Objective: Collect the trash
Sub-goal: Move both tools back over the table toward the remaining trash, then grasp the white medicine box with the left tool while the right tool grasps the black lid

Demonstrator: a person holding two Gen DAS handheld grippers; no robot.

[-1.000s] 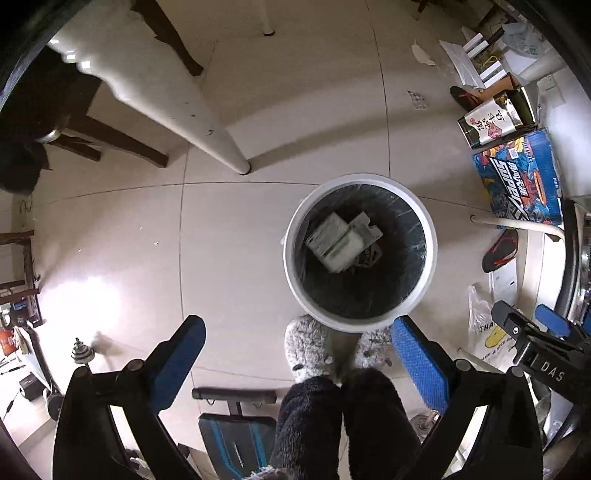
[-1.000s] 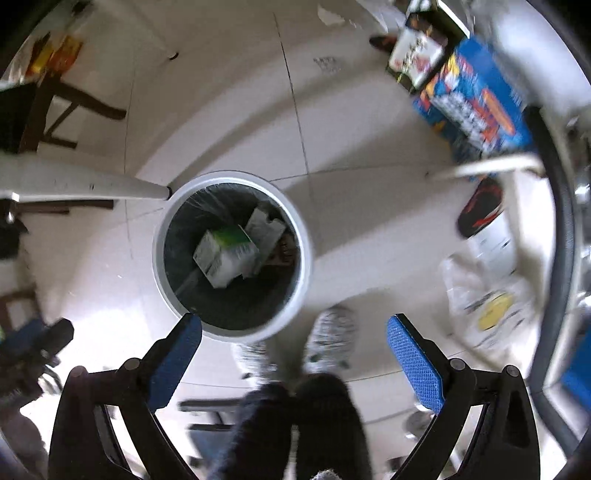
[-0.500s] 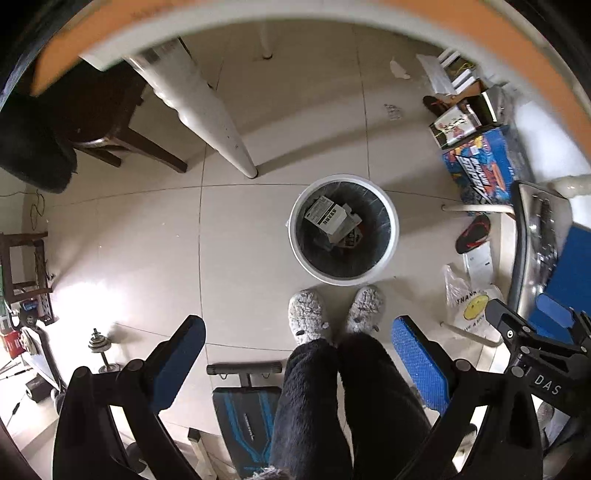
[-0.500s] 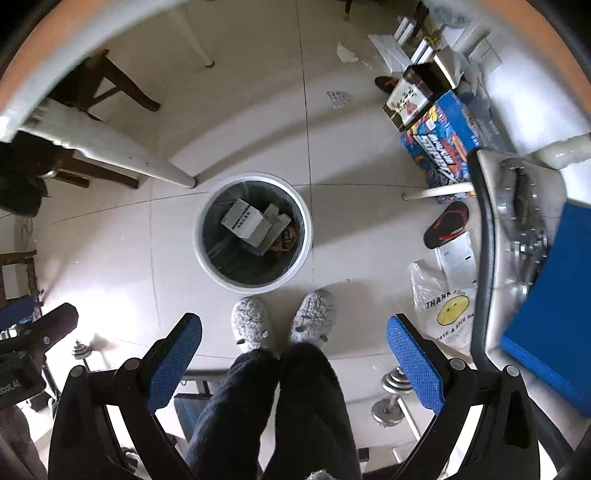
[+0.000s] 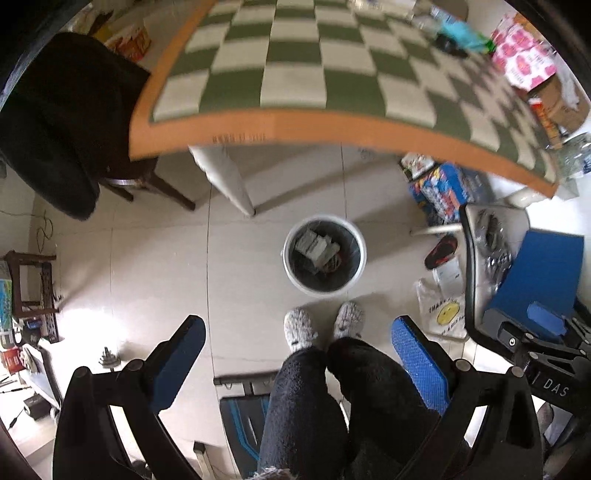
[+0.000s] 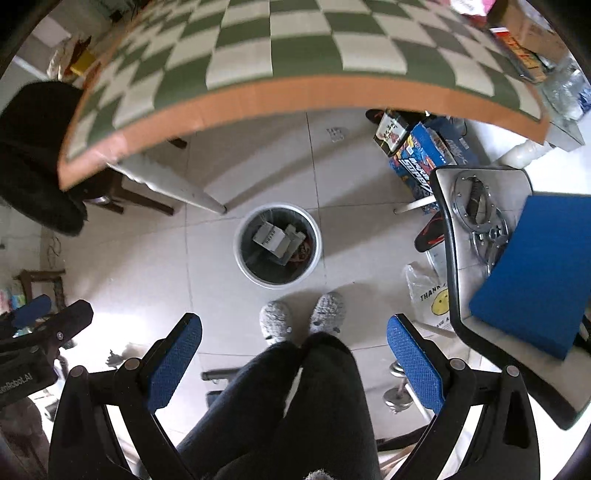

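Item: left gripper [image 5: 297, 356]. Fingers spread wide, nothing between them. Points down at the floor.

Item: right gripper [image 6: 294, 354]. Fingers likewise spread wide, empty.

Item: trash bin [image 6: 243, 266], white, round, dark liner, standing on the tile floor [image 6: 140, 258] just ahead of the person's grey slippers [image 6: 275, 321]. Holds discarded cartons [image 6: 275, 238] and a reddish wrapper; print on the cartons too small to read.

Item: table [image 5: 295, 129], orange edge, green-and-white checked top, ahead of and above the bin. Candidate trash sits at its far right: a pink-and-white printed pack [image 5: 524, 61] and a teal object [image 5: 461, 35], blurred, so identity is uncertain. Both lie forward and right of the grippers; the right one is judged nearer. The pack's long axis cannot be told.

Item: blue box [image 6: 421, 162] under the table, reads "SUPER" in part. White bag [image 6: 430, 299], smiley face, reads "THANK". Gripper bodies marked "DAS" and "Robot.AI", both partial.
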